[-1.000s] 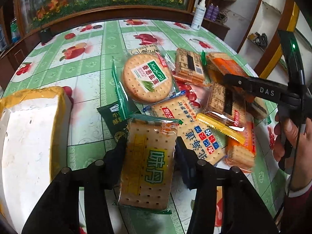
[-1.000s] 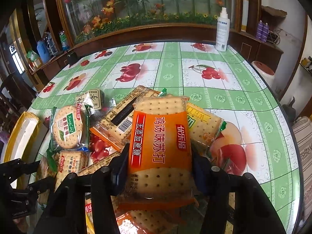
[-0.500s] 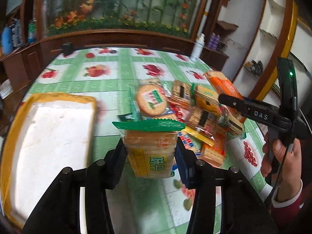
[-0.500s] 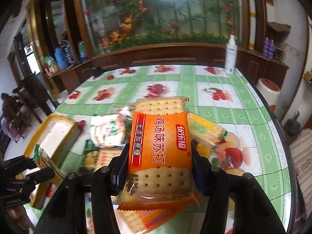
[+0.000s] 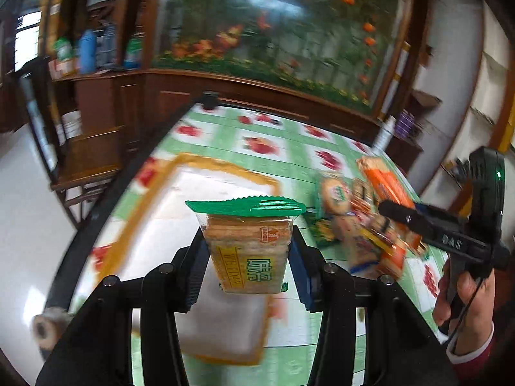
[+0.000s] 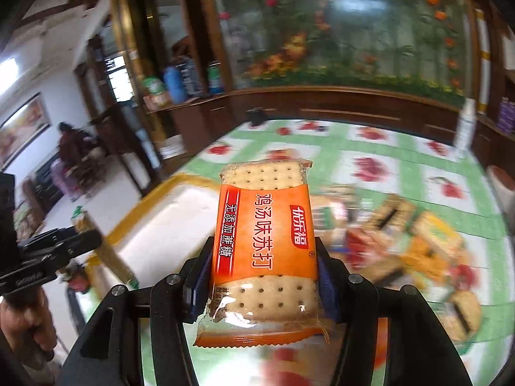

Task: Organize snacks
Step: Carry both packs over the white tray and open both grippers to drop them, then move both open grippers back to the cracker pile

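My left gripper (image 5: 246, 257) is shut on a green-and-yellow cracker pack (image 5: 249, 251) and holds it in the air above the white tray with a yellow rim (image 5: 206, 173). My right gripper (image 6: 262, 276) is shut on an orange cracker pack (image 6: 264, 234), held above the table, right of the tray (image 6: 154, 225). The right gripper with its orange pack (image 5: 386, 183) also shows in the left wrist view, over the snack pile (image 5: 354, 222). The left gripper (image 6: 87, 234) shows at the left edge of the right wrist view.
Several loose snack packs (image 6: 402, 234) lie on the green fruit-patterned tablecloth (image 6: 370, 148), right of the tray. The table's left edge (image 5: 106, 199) runs beside the tray. A white spray bottle (image 6: 465, 122) stands at the far right edge. A wooden cabinet (image 5: 257, 93) lies behind.
Both grippers have lifted their packs off the pile and swung left toward the tray. The left pack now hangs over the tray; the view is blurred by motion.
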The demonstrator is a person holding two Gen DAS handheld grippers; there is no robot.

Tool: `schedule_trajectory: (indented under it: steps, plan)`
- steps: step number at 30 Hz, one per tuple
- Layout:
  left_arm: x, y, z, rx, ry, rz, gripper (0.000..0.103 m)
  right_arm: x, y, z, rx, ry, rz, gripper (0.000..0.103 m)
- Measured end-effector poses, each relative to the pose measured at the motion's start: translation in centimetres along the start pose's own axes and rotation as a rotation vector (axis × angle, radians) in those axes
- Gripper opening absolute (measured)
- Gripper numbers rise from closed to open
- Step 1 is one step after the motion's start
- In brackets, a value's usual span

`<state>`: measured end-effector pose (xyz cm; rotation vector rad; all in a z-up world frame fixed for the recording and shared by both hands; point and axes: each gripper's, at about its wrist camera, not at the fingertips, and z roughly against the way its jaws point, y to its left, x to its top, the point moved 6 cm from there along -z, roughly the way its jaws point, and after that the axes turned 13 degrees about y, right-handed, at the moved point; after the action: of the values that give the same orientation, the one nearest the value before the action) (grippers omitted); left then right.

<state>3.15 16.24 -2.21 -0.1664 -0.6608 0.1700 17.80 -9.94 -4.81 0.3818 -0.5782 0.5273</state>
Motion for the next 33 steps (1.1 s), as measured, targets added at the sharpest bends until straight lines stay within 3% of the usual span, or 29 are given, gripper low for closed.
schedule_trajectory:
  steps: [6, 14, 19, 22, 26, 33]
  plan:
    - [-1.1, 4.3, -0.5, 0.028, 0.029, 0.087, 0.046, 0.4, 7.9, -4.4, 0.129, 0.07, 0.094, 0.056]
    - [-2.1, 6.4, -3.8, 0.027, 0.102, 0.145, 0.046, -0.6, 15.1, -10.2, 0.173, 0.157, 0.182, 0.056]
    - [-2.6, 7.5, -5.7, 0.038, 0.15, 0.179, 0.046, -0.8, 14.8, -13.3, 0.17, 0.204, 0.16, 0.056]
    - [-3.0, 7.7, -6.2, 0.095, 0.178, 0.185, 0.047, -1.1, 14.4, -14.8, 0.162, 0.23, 0.15, 0.056]
    - [-3.5, 8.2, -6.0, 0.125, 0.18, 0.209, 0.075, -1.4, 14.0, -15.7, 0.164, 0.247, 0.131, 0.059]
    - [-3.3, 7.8, -4.5, 0.188, 0.135, 0.204, 0.075, -0.9, 12.8, -13.4, 0.136, 0.182, 0.13, 0.066]
